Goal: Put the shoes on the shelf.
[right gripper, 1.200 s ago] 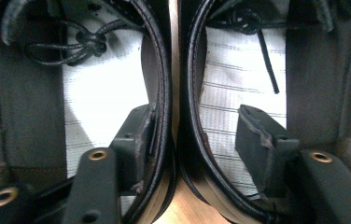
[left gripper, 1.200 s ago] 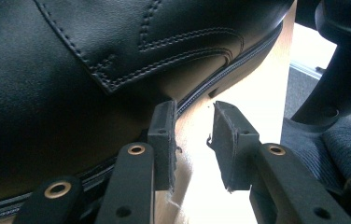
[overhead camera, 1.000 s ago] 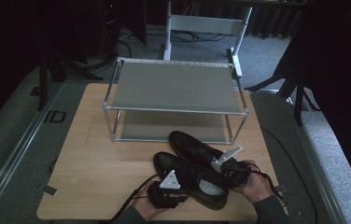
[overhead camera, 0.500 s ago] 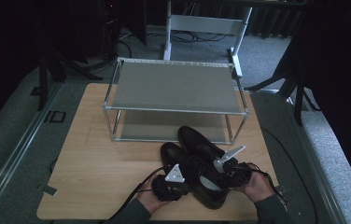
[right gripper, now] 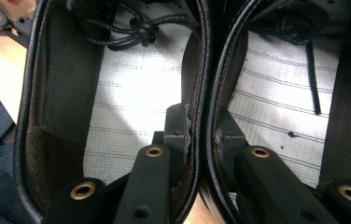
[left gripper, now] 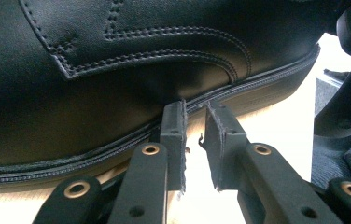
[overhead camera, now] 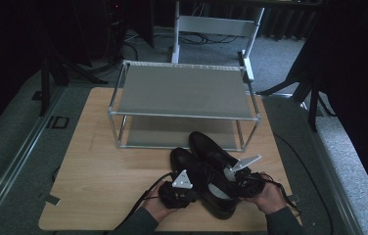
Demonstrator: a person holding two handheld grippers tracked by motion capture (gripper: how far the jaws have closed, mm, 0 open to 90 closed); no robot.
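Note:
Two black leather lace-up shoes lie side by side on the wooden table (overhead camera: 99, 171), the nearer shoe (overhead camera: 188, 162) to the left of the farther shoe (overhead camera: 206, 146). My right gripper (overhead camera: 235, 180) comes in at their heels. It has just been closing and its jaws (right gripper: 201, 119) now pinch the two touching collars together, one jaw inside the left shoe (right gripper: 131, 84), the other inside the right shoe (right gripper: 276, 79). My left gripper (overhead camera: 194, 188) sits at the nearer shoe's outer side (left gripper: 117, 70). Its jaws (left gripper: 194, 109) have been closing and stand a narrow gap apart at the sole seam, with nothing between them.
A two-tier metal shoe rack (overhead camera: 184, 90) stands at the back of the table, just beyond the shoes' toes. A white frame (overhead camera: 216, 24) stands on the floor behind it. Bare wood lies to the left of the shoes. Cables trail off the near edge.
The farther shoe has swung to lie closer alongside the nearer one. The right gripper now sits at the heels of both shoes. The left gripper has edged slightly toward the nearer shoe.

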